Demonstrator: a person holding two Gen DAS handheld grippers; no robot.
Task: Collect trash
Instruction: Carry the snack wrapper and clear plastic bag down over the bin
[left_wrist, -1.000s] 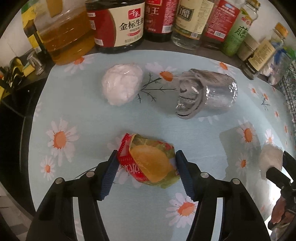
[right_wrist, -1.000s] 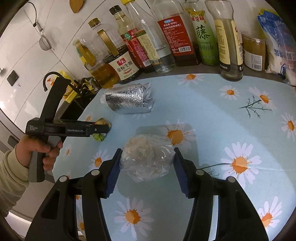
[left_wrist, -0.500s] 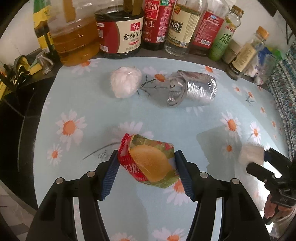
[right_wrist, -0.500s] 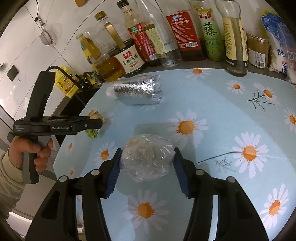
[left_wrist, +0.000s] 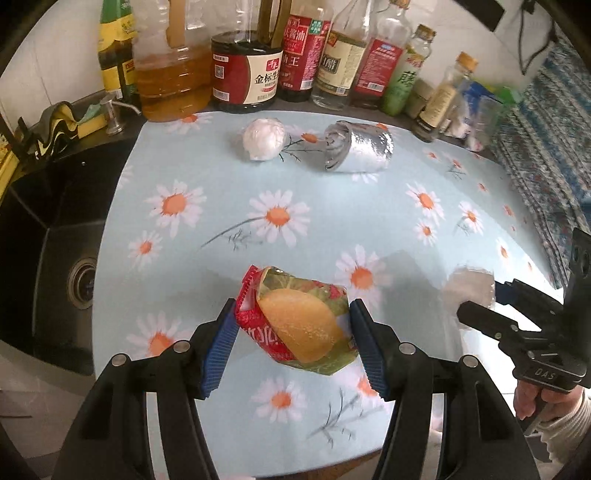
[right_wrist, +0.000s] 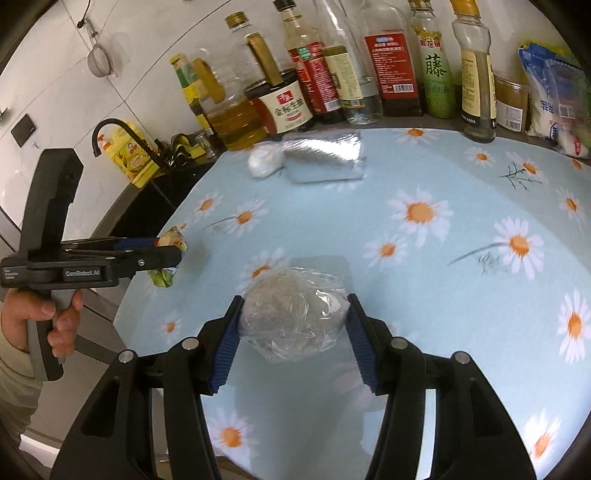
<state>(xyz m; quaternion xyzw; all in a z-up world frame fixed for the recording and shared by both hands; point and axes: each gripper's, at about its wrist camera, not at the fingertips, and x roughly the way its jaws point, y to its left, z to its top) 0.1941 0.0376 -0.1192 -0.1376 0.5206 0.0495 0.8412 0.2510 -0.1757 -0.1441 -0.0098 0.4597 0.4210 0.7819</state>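
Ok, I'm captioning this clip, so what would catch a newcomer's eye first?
Each gripper is clamped on trash above the daisy tablecloth: the left gripper holds a crumpled chip bag, the right gripper a clear plastic wad. Behind, a foil bag lies before the bottles.

Dim warm indoor light, soft glare on the tablecloth (left_wrist: 229, 206), fisheye-bent dark corners, slight motion blur.
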